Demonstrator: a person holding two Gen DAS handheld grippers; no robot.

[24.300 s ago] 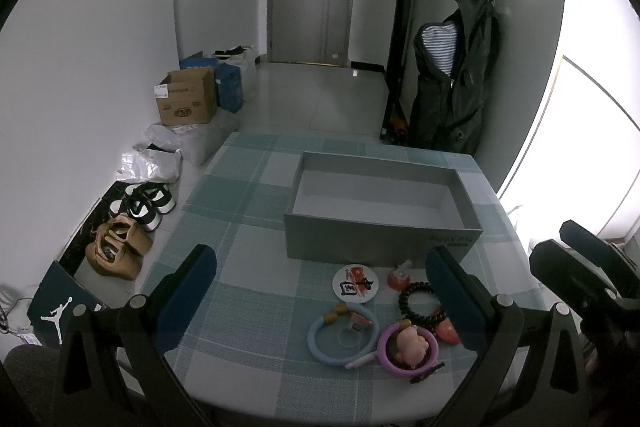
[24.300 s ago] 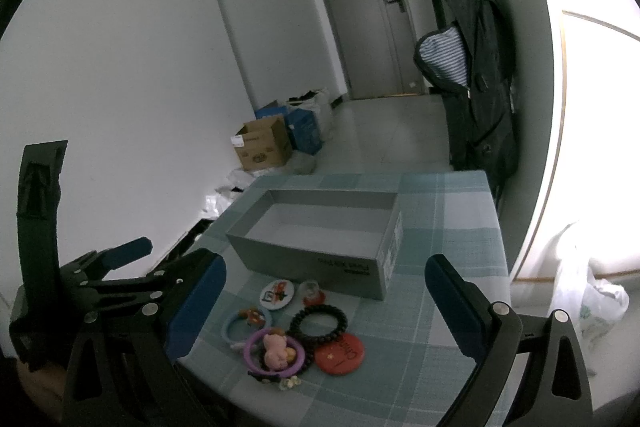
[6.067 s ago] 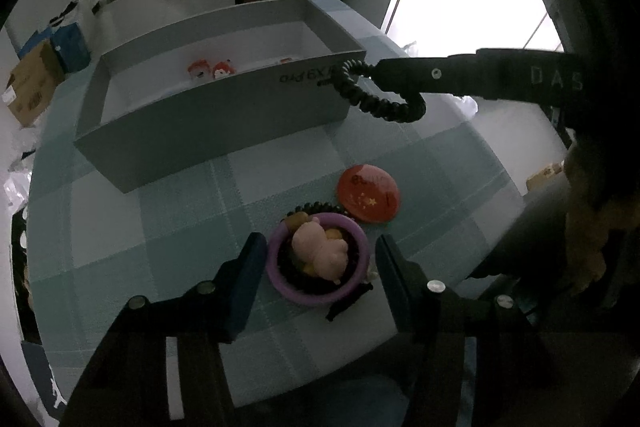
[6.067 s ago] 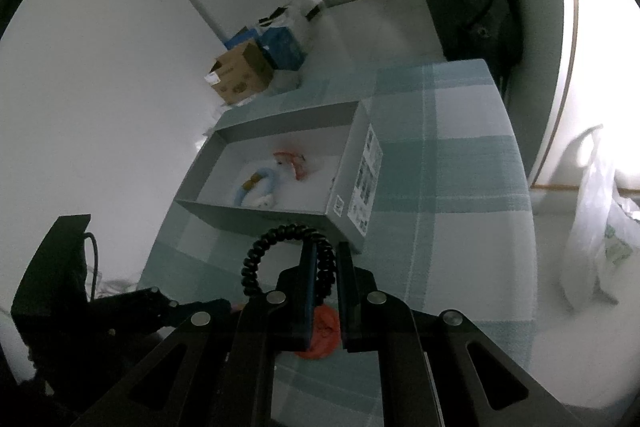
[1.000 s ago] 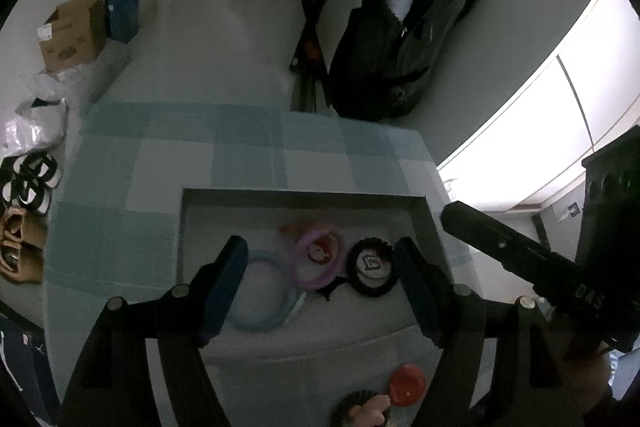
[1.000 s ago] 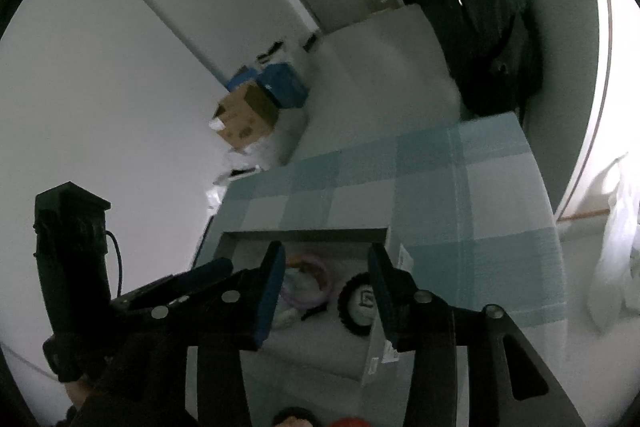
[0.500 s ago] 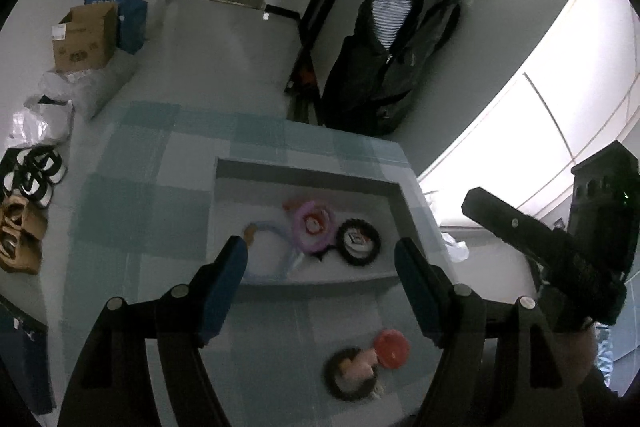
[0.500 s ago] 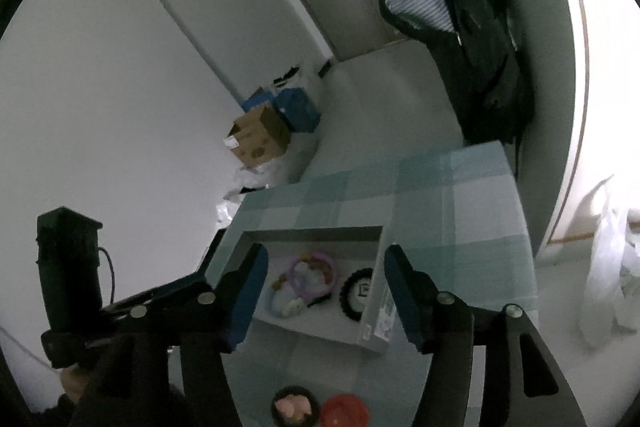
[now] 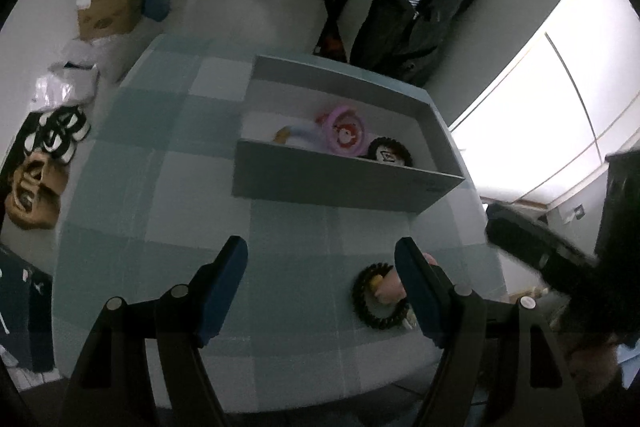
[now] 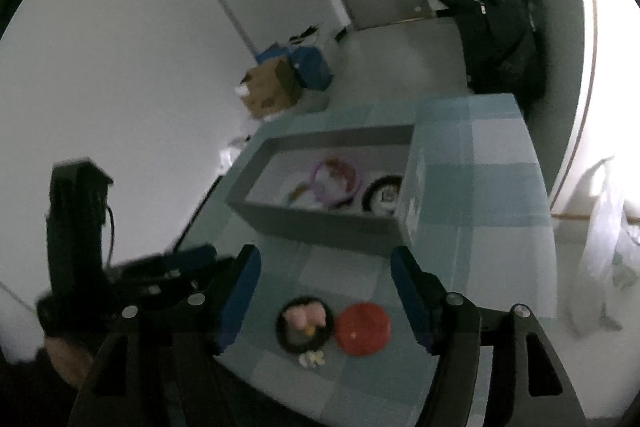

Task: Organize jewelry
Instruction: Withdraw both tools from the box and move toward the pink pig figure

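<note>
I've just dropped the black beaded bracelet (image 10: 382, 194) into the grey box (image 10: 320, 223); the pink-charm bracelet (image 10: 305, 323) and what looks like a red disc (image 10: 362, 327) remain on the table (image 10: 480, 187). My right gripper (image 10: 325, 301) has pulled back, jaws opening, empty; left gripper (image 9: 322, 287) wide, empty, angled down.

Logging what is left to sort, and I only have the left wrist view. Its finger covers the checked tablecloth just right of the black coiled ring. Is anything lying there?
Observer: Yes, a round red badge lies on the cloth right beside the black coiled ring, outside the grey cardboard box.
Operator: The right gripper is only a dark blur for me. Is it carrying something?
Observer: No. The right gripper has nothing between its fingers, and its jaws are opening.
</note>
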